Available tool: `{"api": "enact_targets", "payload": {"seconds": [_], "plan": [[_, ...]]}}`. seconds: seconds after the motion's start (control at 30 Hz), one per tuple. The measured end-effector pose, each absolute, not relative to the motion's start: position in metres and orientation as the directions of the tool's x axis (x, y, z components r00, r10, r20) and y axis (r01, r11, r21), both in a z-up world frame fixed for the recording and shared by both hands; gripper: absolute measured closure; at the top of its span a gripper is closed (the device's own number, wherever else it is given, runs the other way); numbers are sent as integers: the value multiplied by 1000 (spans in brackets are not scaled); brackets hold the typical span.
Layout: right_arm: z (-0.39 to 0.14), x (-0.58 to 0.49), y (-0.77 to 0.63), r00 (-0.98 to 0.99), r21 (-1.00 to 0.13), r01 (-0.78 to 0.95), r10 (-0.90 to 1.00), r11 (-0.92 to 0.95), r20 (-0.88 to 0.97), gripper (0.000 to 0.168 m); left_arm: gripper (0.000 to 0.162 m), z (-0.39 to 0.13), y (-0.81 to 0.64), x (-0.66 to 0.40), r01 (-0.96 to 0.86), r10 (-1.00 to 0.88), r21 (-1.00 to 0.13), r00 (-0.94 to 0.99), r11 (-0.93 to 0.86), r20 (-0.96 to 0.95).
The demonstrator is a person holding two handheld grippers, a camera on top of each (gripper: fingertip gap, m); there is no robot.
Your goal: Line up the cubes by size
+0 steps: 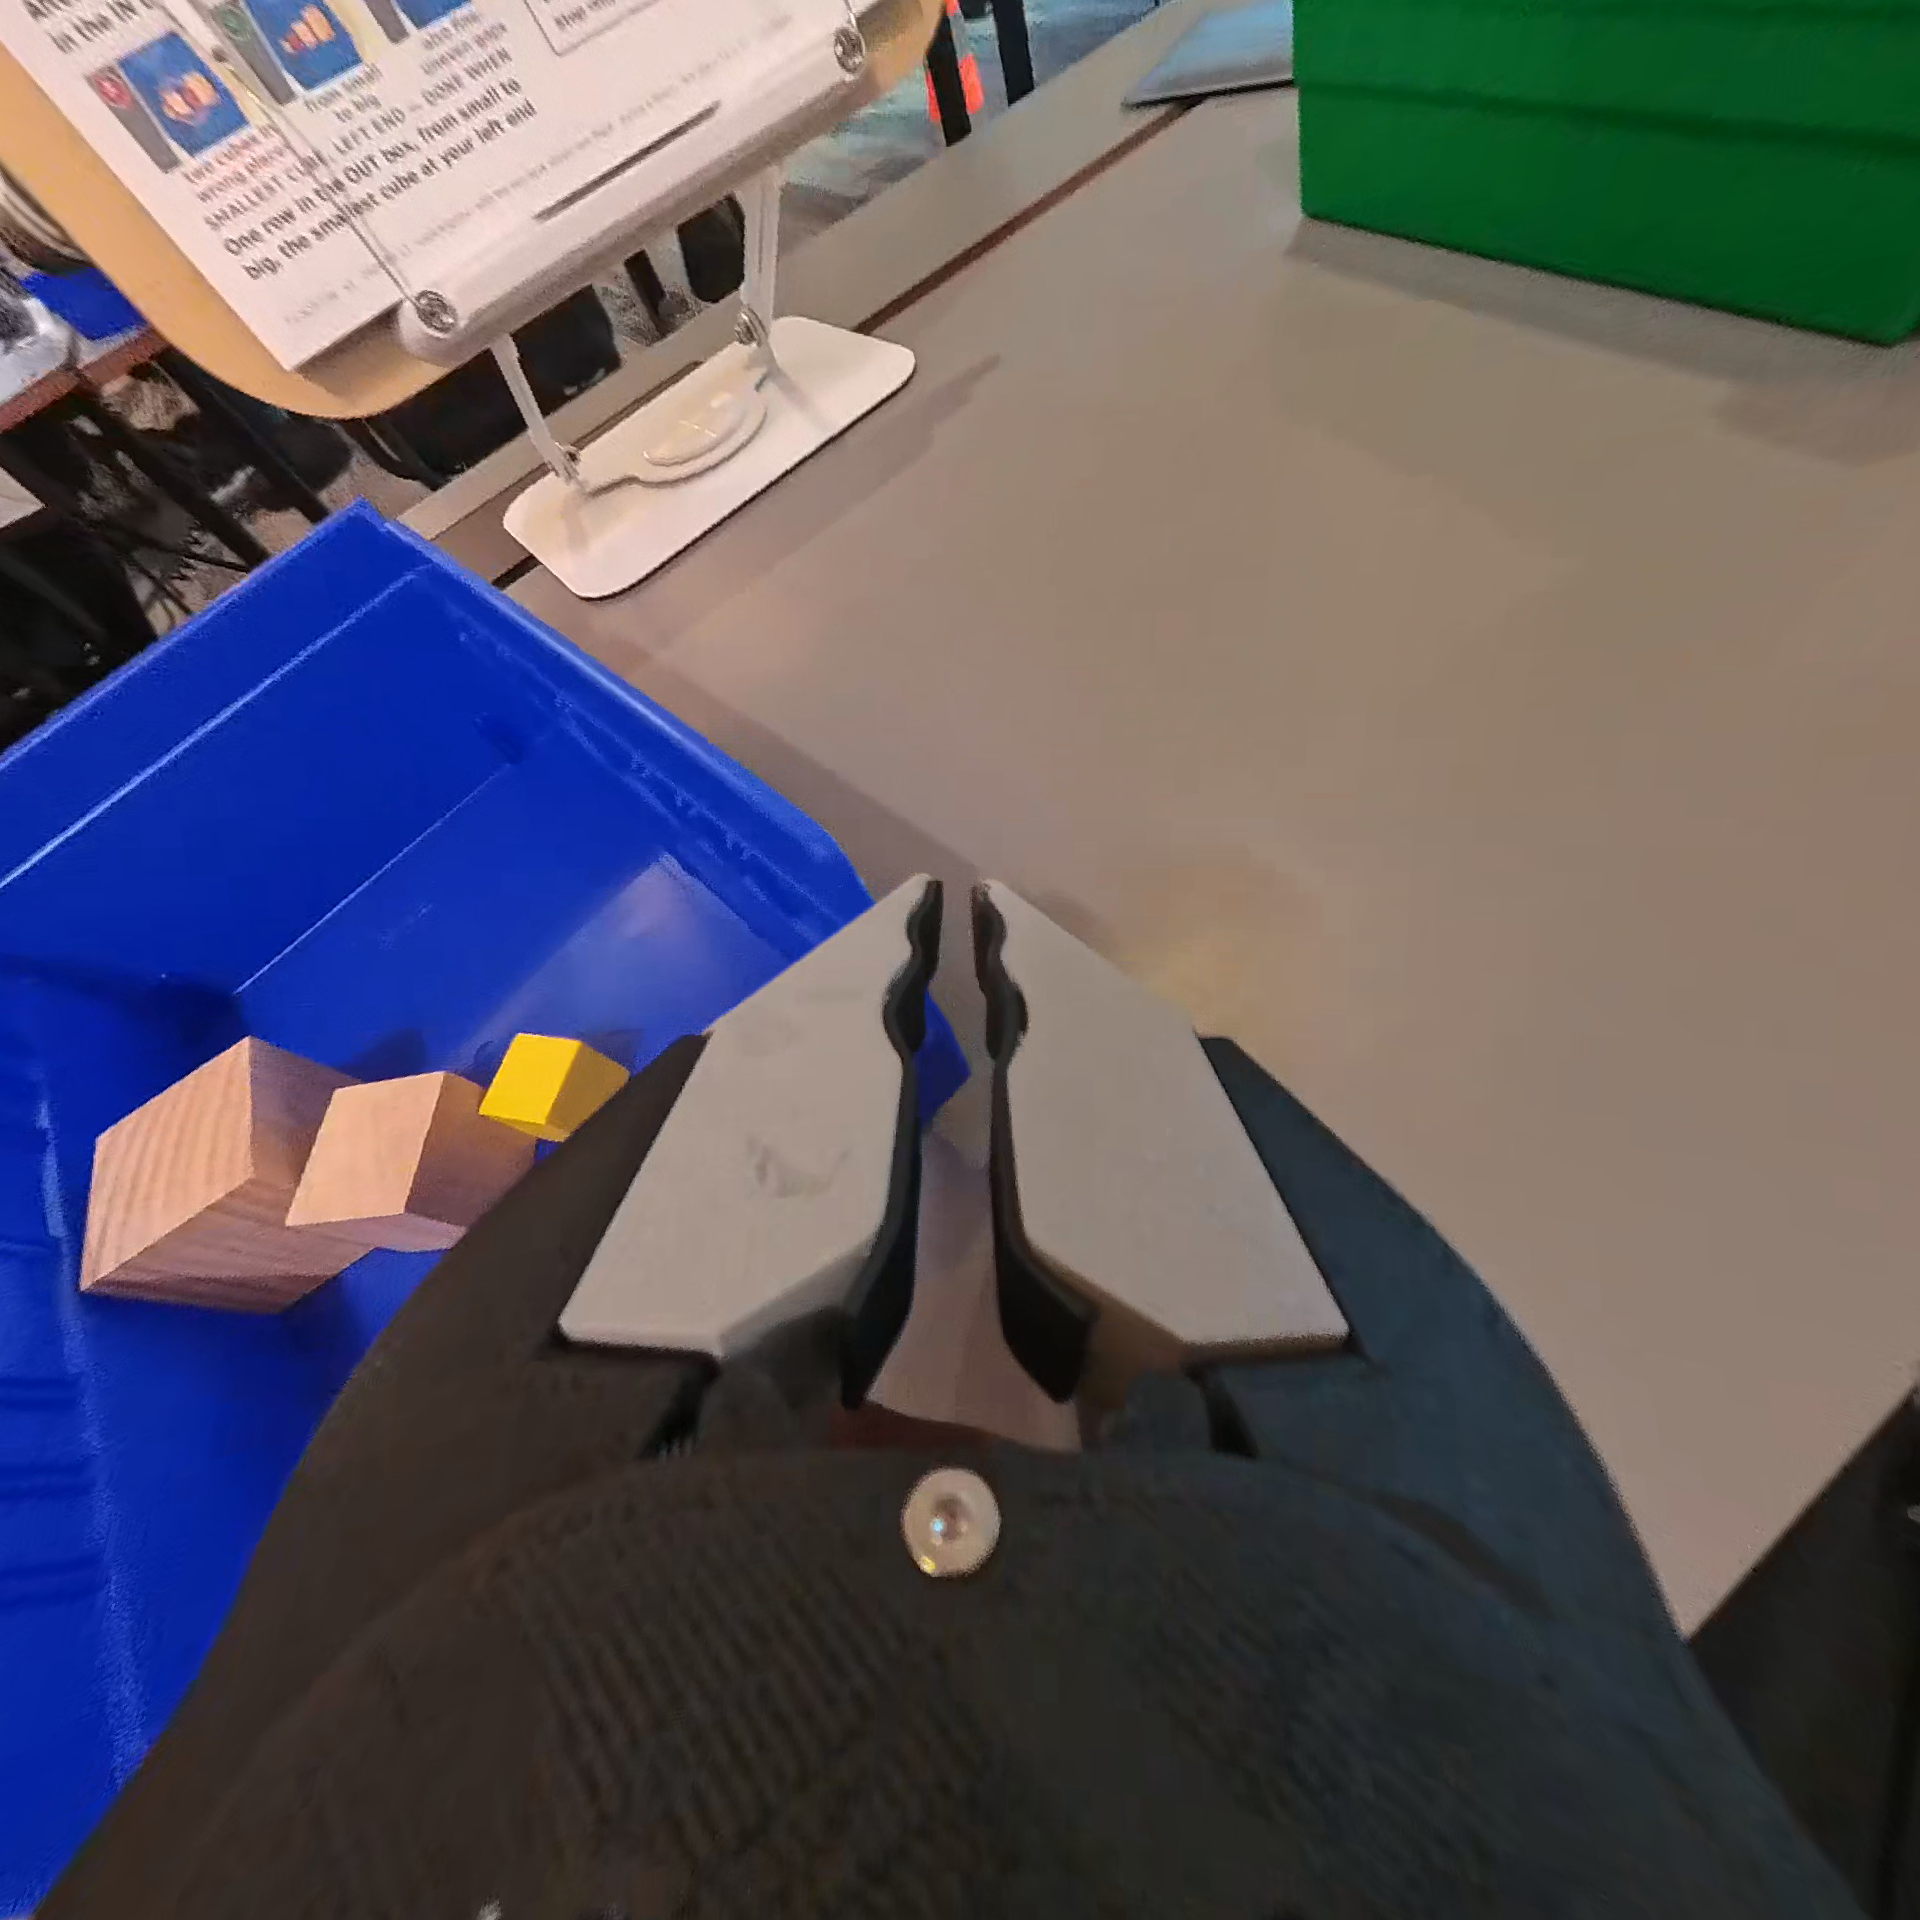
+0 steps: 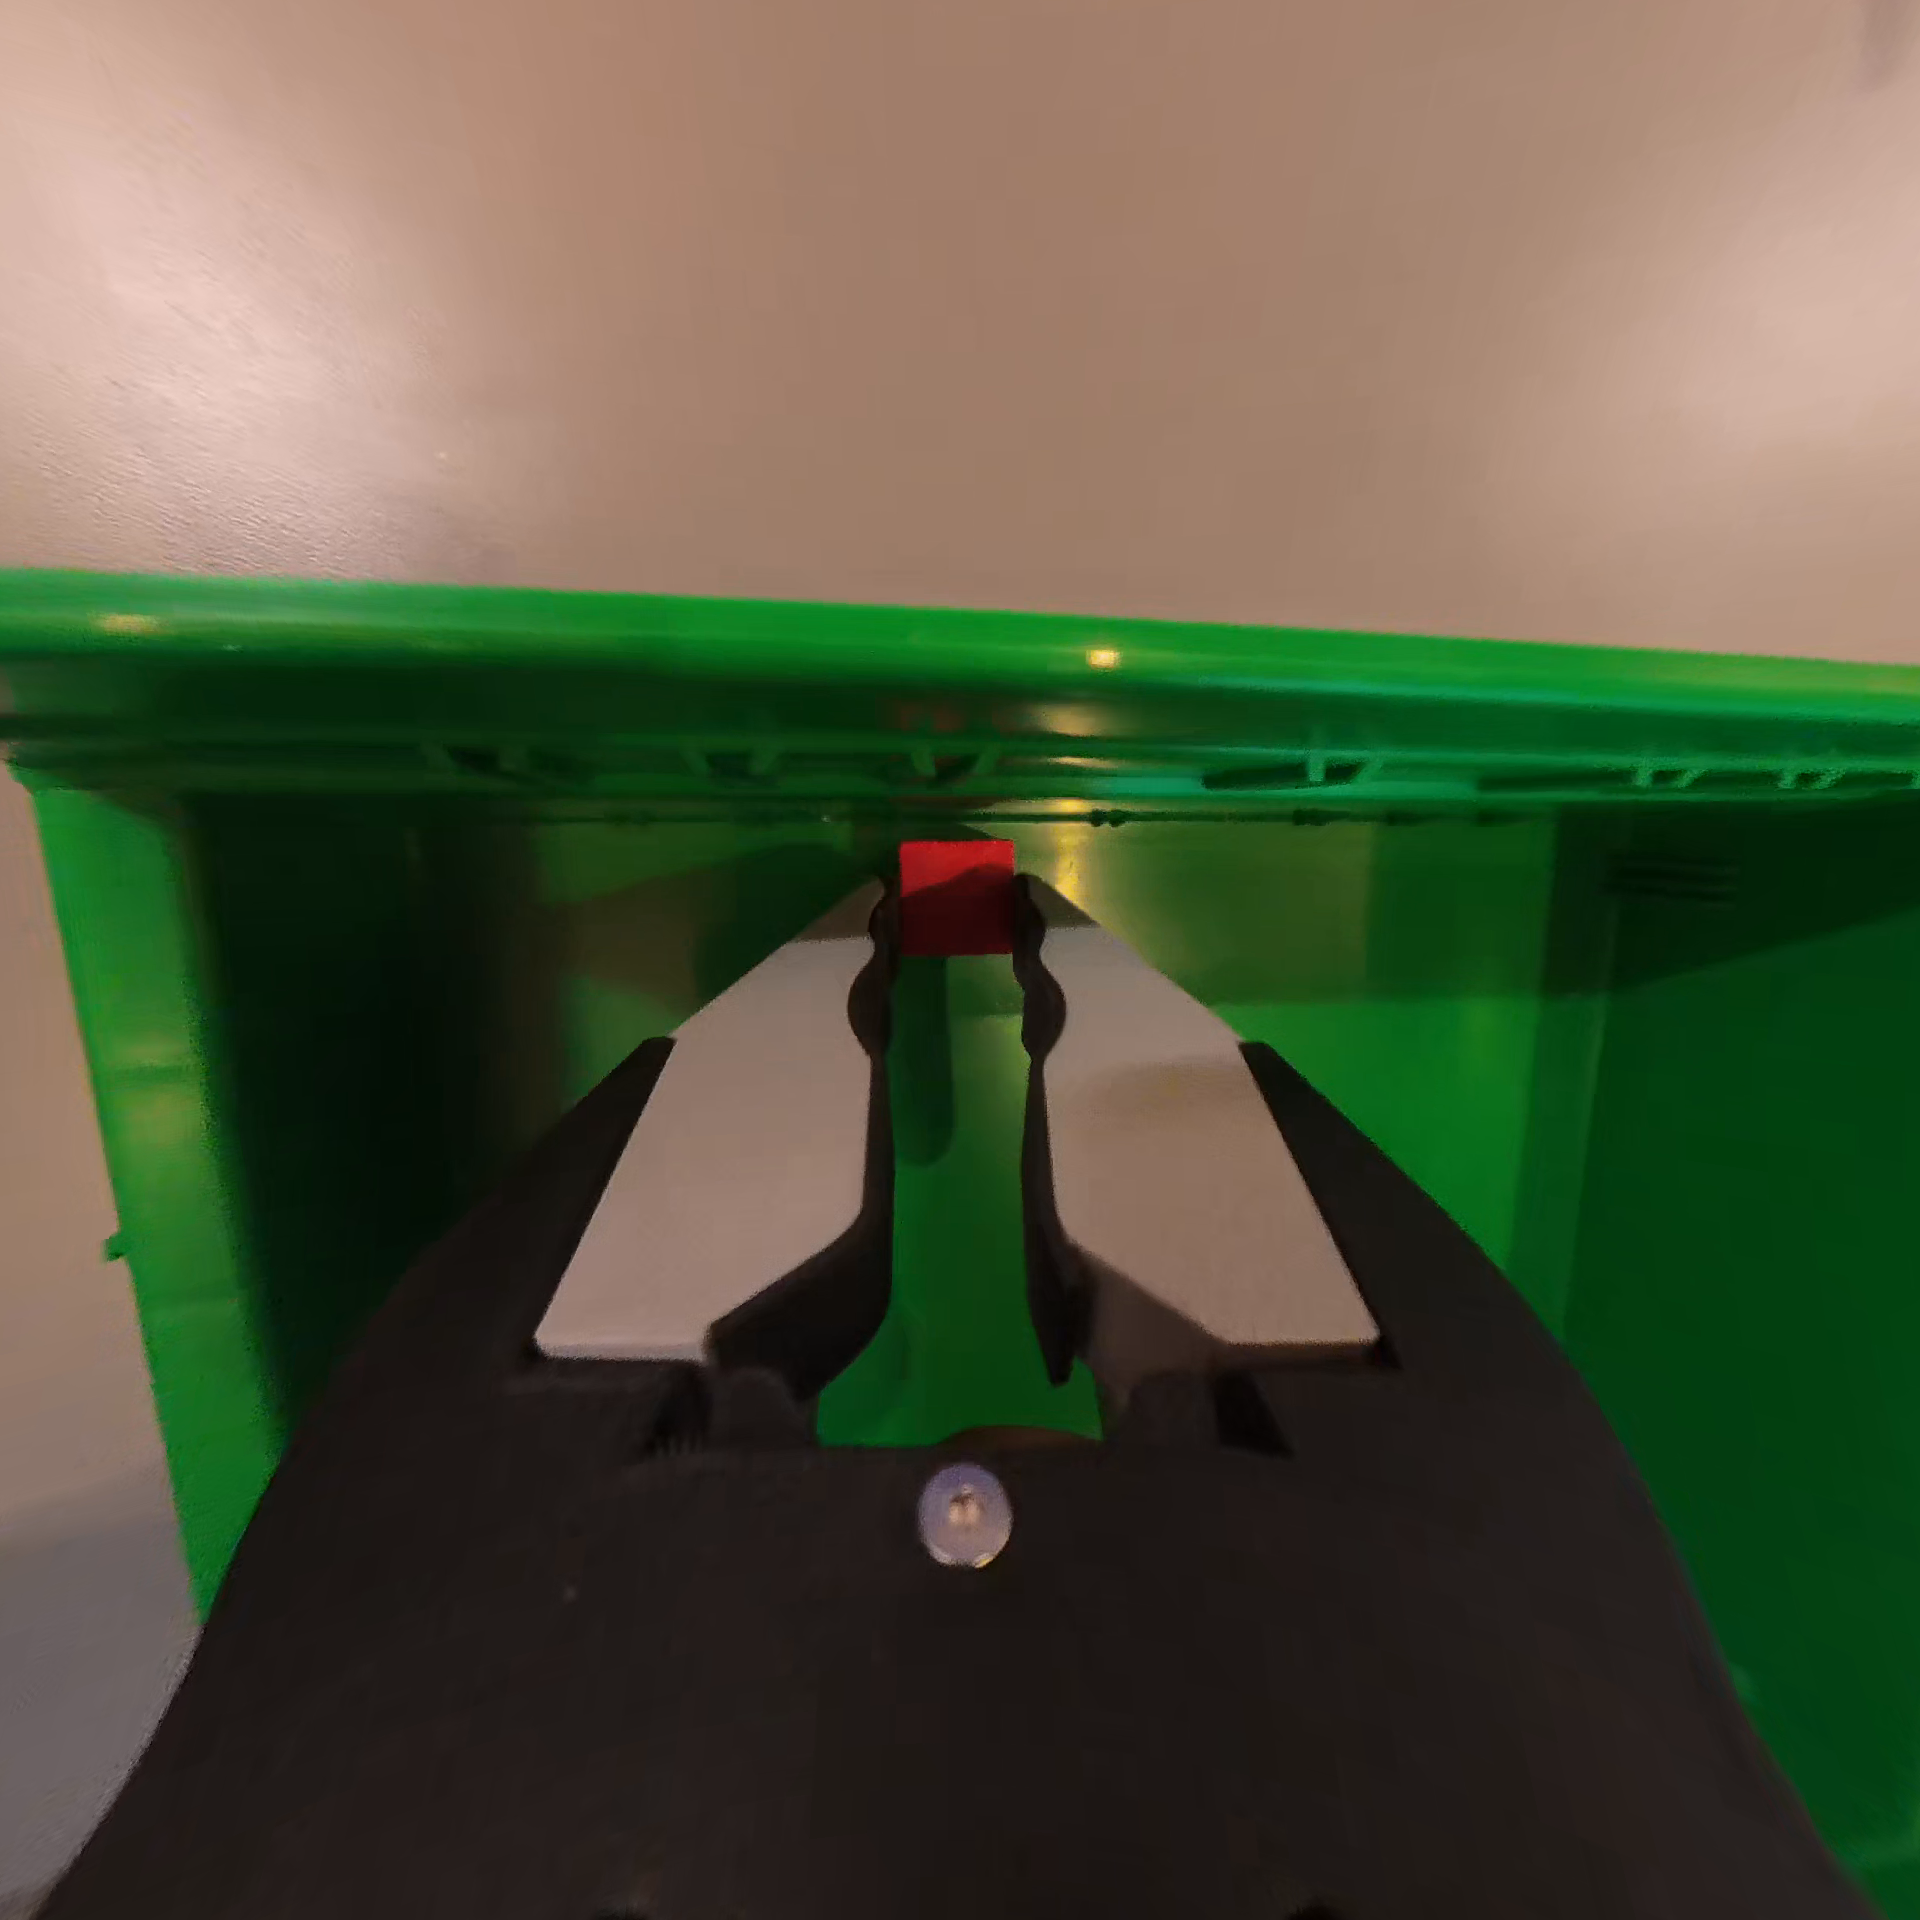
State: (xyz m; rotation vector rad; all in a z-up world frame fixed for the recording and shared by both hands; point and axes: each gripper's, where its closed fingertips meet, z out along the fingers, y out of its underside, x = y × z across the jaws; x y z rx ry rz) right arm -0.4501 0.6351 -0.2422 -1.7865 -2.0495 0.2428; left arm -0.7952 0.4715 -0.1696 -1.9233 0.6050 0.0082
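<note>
step: you are gripping the small red cube [image 2: 956, 896] in the right claw [image 2: 956, 909] inside the green bin [image 2: 935, 665] | left claw [image 1: 957, 904] is idling nearly closed, empty, over the blue bin [image 1: 312, 748] edge | next: setting it down squarely at its row spot

Grey surface [image 1: 1351, 623] matte, soft glare patches. White stand [image 1: 717, 457] at far left edge of surface: flat rounded base, two thin hinged legs, holding tilted printed sheet [image 1: 416, 135] under clear cover with corner screws; text and small colour pictures on it. Tan curved chair back [image 1: 312, 395] behind stand. Dark chair legs and floor clutter beyond surface edge, blurred. Thin grey flat panel [image 1: 1205, 73] at far end of surface, just beside green box, partly cut off.
</note>
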Motion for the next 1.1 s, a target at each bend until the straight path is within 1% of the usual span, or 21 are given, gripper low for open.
{"api": "enact_targets", "payload": {"seconds": [0.1, 0.17, 0.2, 0.23, 0.27, 0.3, 0.37, 0.47, 0.5, 0.57, 0.63, 0.7, 0.77, 0.87, 0.9, 0.93, 1.0, 1.03, 1.1], "plan": [[-243, -453, 636, -84, -401, 904, 981, 149, 176, 150, 156, -172, 473, -796, -438, -397, -844, 866, -310, -304], [-243, -453, 637, -62, -397, 909, 982, 130, 180, 149, 146, -169, 469, -796, -437, -400, -843, 866, -314, -300], [-241, -451, 636, -48, -395, 911, 984, 114, 173, 145, 142, -168, 466, -797, -432, -405, -844, 867, -319, -291], [-237, -452, 634, -34, -416, 904, 987, 99, 160, 133, 134, -166, 463, -798, -426, -413, -844, 867, -326, -278], [-229, -453, 634, -14, -458, 885, 988, 83, 153, 130, 124, -164, 458, -801, -427, -423, -839, 865, -336, -271], [-217, -454, 635, 10, -510, 857, 988, 70, 153, 129, 120, -161, 455, -808, -441, -427, -828, 860, -348, -279], [-187, -457, 636, 71, -632, 773, 982, 56, 174, 127, 119, -152, 454, -830, -517, -421, -781, 832, -351, -362], [-130, -464, 623, 130, -810, 578, 969, 97, 208, 131, 119, -138, 467, -869, -662, -438, -655, 742, -363, -507], [-113, -466, 613, 131, -856, 504, 969, 115, 208, 134, 120, -136, 474, -879, -685, -457, -622, 723, -380, -518], [-87, -468, 592, 127, -914, 382, 972, 136, 197, 138, 120, -138, 490, -889, -661, -494, -599, 744, -452, -449], [-75, -470, 574, 118, -939, 313, 975, 145, 190, 140, 119, -150, 503, -886, -652, -567, -572, 744, -498, -354], [-70, -474, 557, 95, -950, 271, 977, 157, 188, 141, 122, -168, 515, -890, -707, -626, -484, 697, -516, -350], [-71, -477, 542, 70, -952, 257, 980, 165, 189, 140, 128, -190, 521, -896, -813, -722, -343, 578, -471, -381], [-74, -481, 526, 28, -959, 234, 985, 161, 172, 140, 126, -222, 514, -906, -947, -878, -107, 320, -302, -356], [-76, -482, 523, 19, -959, 237, 986, 154, 163, 140, 125, -226, 514, -907, -968, -905, -62, 249, -243, -346], [-79, -482, 522, 16, -959, 243, 988, 148, 157, 140, 129, -227, 515, -904, -979, -920, -56, 201, -194, -337], [-85, -482, 522, 16, -956, 259, 989, 140, 149, 139, 138, -224, 521, -895, -986, -932, -87, 164, -143, -323], [-88, -482, 522, 18, -955, 263, 989, 135, 145, 139, 137, -223, 521, -896, -986, -937, -81, 163, -145, -308], [-93, -481, 521, 16, -957, 265, 991, 122, 131, 140, 127, -225, 520, -901, -991, -948, -31, 136, -132, -288]]}}
